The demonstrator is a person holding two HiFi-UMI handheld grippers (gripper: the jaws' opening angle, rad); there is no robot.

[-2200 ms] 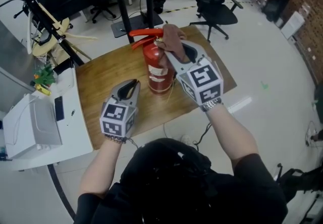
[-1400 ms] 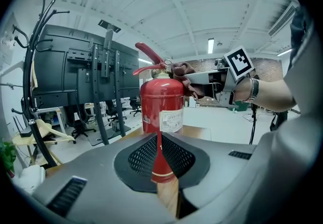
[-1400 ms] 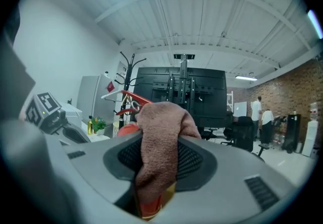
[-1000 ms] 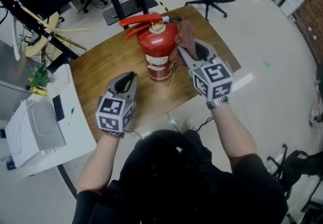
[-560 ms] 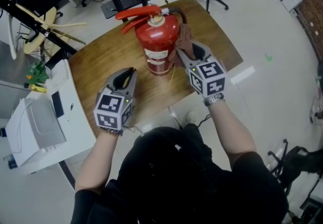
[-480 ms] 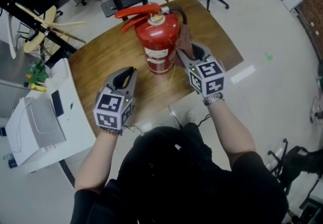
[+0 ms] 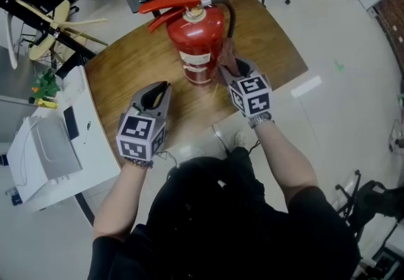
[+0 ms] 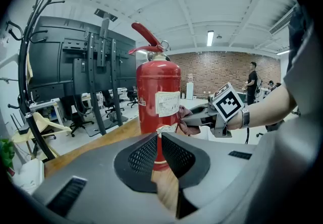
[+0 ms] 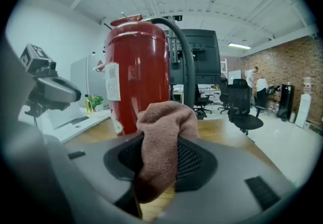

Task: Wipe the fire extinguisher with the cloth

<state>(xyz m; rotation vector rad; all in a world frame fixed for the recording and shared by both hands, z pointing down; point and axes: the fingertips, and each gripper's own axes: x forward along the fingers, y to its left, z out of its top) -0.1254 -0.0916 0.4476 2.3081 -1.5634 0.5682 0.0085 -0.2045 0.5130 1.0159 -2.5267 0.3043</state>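
Wooden table (image 7: 126, 74) on office floor (image 7: 344, 33); right gripper (image 7: 229, 69) clamps cloth (image 9: 160, 137) against fire extinguisher (image 7: 196, 36); left gripper (image 7: 160, 87) closed, empty.

Right gripper (image 7: 230, 72) dragged the cloth (image 7: 225, 57) down the fire extinguisher (image 7: 194, 36).

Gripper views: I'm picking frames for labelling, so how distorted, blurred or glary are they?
Left gripper view: strong fisheye, dark corners, fire extinguisher sharp. Right gripper view: same bowing and dark rim, cloth close and slightly soft, faint sheen streaks on the fire extinguisher.
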